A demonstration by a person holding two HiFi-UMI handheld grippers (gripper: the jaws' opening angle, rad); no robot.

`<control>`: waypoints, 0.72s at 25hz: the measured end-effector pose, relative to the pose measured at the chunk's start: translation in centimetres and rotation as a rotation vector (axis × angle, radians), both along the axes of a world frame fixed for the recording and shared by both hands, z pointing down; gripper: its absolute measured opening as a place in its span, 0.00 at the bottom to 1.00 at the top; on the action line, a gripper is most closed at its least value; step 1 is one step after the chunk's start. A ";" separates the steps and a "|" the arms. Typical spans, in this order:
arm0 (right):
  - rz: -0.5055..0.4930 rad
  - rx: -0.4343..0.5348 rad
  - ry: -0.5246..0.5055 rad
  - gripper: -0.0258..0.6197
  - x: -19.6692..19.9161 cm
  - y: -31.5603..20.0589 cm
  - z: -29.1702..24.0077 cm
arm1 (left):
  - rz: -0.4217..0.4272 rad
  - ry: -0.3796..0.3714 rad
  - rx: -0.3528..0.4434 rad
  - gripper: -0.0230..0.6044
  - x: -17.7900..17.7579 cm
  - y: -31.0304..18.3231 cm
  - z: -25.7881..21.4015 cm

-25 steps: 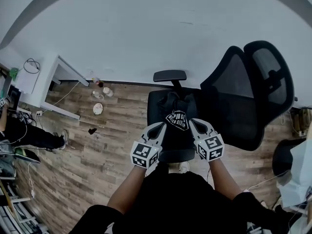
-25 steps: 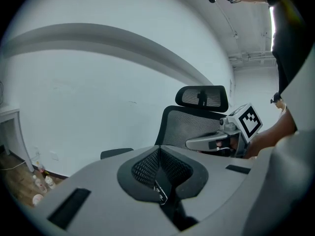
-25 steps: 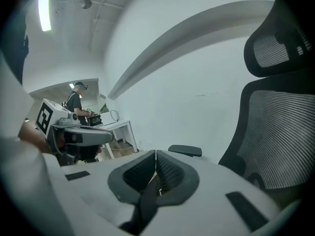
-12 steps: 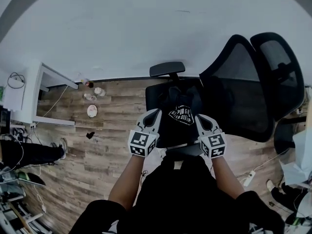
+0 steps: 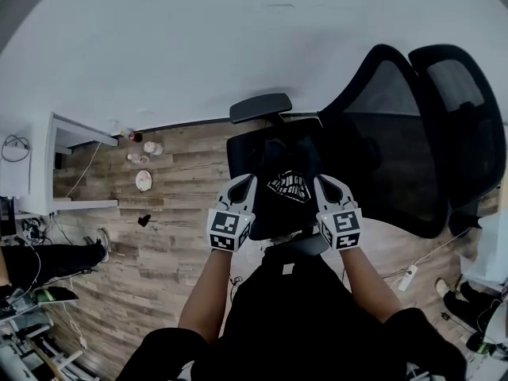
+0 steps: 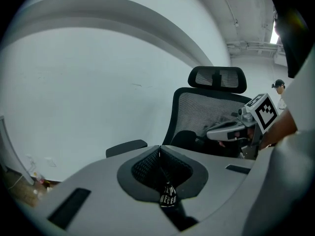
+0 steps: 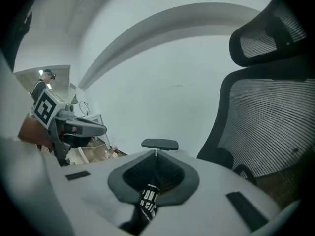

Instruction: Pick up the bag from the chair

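Both grippers are over the chair (image 5: 389, 161), in front of its mesh backrest and above the seat (image 5: 248, 155). Left gripper (image 5: 246, 184): jaws fully together, with a fold of the black bag (image 5: 287, 186) pinched between the pads. Its own view shows dark fabric with white lettering squeezed out below the closed jaw line. Right gripper (image 5: 322, 184): likewise clamped tight, with another printed fold of the bag trapped between its jaws. The bag sits spread between the two grippers, directly over the seat, white print facing up toward me. The left gripper has the edge away from the backrest and the right gripper the edge nearer it. I cannot tell whether the bag's underside touches the seat or hangs clear of it. Both grippers slope downward and point toward the chair's armrest (image 5: 260, 108) on the far side of the seat. My arms reach in from the seat's near edge. Wooden floor (image 5: 159, 228) lies beside the chair on the side away from the backrest.
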State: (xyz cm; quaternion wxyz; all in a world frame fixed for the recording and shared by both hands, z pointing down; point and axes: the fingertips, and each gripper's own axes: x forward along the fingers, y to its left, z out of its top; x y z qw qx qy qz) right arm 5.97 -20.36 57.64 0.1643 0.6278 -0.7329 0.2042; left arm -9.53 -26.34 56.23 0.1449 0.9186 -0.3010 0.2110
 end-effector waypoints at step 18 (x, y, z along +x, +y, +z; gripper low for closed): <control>-0.030 -0.293 -0.180 0.70 1.7 -3.4 13.3 | 0.030 -0.073 -0.264 0.61 5.3 -3.4 12.4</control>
